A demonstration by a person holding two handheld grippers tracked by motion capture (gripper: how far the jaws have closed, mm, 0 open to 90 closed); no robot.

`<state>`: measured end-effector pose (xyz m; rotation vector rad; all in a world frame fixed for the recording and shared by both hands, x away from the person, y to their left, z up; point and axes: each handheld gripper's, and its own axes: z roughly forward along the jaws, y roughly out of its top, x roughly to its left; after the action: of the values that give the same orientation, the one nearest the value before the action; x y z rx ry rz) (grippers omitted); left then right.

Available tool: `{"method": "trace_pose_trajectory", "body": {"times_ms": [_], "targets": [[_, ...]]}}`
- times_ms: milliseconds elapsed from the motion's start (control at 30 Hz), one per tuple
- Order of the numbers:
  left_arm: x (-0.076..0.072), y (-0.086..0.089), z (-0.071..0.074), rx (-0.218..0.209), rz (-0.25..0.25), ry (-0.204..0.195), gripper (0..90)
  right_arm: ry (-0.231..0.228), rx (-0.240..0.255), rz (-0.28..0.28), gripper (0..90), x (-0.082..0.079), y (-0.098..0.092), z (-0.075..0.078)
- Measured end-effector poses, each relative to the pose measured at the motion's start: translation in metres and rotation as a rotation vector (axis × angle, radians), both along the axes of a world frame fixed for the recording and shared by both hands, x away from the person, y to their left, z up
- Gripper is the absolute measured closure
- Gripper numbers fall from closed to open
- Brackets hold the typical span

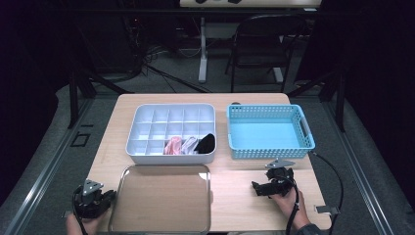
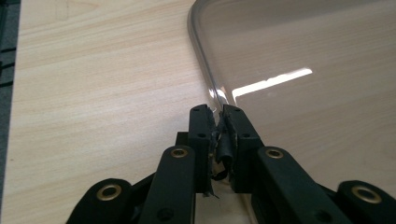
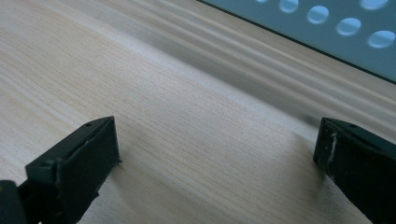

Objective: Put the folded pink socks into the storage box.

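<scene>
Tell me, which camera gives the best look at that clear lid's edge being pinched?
The left gripper view: the clear lid has its rim right between the left gripper, whose fingers are shut on it. The high view shows the whole lid, small. The right gripper view looks at bare table.

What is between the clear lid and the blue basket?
Just bare wooden table lies between the clear lid and the blue basket, seen in the high view.

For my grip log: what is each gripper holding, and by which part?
Left gripper pinches the clear lid by its left rim; right gripper holds nothing.
</scene>
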<state>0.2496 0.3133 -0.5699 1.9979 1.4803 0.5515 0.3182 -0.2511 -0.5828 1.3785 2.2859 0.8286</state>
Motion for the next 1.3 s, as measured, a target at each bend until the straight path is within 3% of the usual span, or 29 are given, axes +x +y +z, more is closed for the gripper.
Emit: {"method": "trace_pose_trajectory", "body": {"times_ms": [300,467,600,933,1000,1300], "targets": [[0.002,-0.006,0.001,-0.024,0.0,0.023,85.1,-0.002,0.001,-0.007,0.0,-0.001,0.0,0.0],[0.004,-0.014,0.002,-0.001,-0.017,0.031,84.9,-0.003,0.001,-0.01,0.0,-0.001,0.0,0.0],[0.007,-0.017,0.003,-0.023,-0.014,0.042,84.7,-0.002,0.001,-0.011,0.0,-0.001,0.0,0.0],[0.013,-0.028,0.004,-0.02,-0.021,0.064,84.8,-0.003,-0.003,-0.015,0.0,-0.001,-0.001,0.0],[0.014,-0.029,0.004,-0.038,-0.019,0.072,84.6,0.0,-0.003,-0.017,0.0,-0.001,-0.002,0.0],[0.019,-0.035,0.005,-0.044,-0.009,0.076,84.7,0.014,-0.009,-0.034,0.0,-0.001,-0.002,0.001]]}}
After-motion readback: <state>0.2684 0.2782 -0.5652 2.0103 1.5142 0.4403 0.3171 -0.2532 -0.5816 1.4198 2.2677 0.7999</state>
